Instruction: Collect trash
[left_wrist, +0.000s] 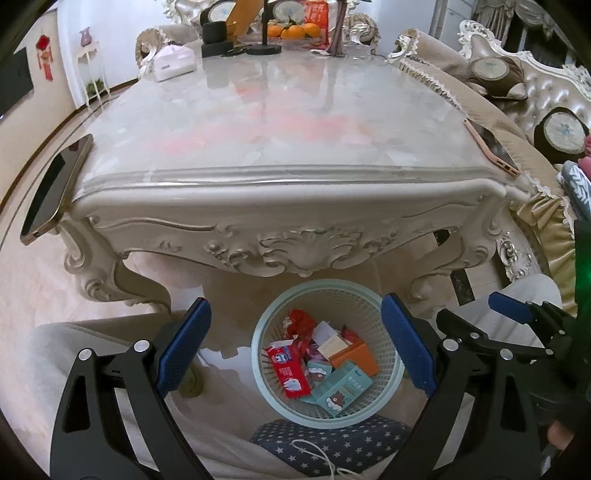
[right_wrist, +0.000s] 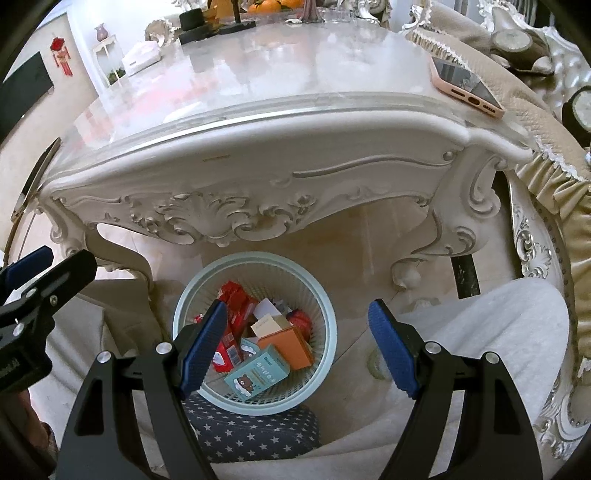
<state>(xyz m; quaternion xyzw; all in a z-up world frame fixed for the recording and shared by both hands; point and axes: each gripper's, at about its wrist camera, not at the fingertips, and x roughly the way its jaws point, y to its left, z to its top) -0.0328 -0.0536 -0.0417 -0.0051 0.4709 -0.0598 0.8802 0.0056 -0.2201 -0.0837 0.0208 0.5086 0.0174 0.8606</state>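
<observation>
A pale blue mesh waste basket (left_wrist: 266, 332) (right_wrist: 325, 317) stands on the floor under the table's front edge. Inside lie several pieces of trash: a red packet (left_wrist: 288, 373) (right_wrist: 236, 306), an orange box (left_wrist: 356, 356) (right_wrist: 291, 345), and a teal box with a bear print (left_wrist: 338, 389) (right_wrist: 256, 373). My left gripper (left_wrist: 295, 347) hangs open above the basket with nothing between its blue pads. My right gripper (right_wrist: 297, 349) is likewise open and empty over the basket. Its finger (left_wrist: 509, 308) shows at the right edge of the left wrist view.
An ornate white table (left_wrist: 280, 122) (right_wrist: 295, 147) with a glossy top fills the upper view. One phone (left_wrist: 55, 188) overhangs its left corner, a pink phone (left_wrist: 491, 147) (right_wrist: 465, 86) lies at its right corner. A star-patterned slipper (left_wrist: 332, 446) (right_wrist: 251, 432) sits below the basket. Sofas flank the right.
</observation>
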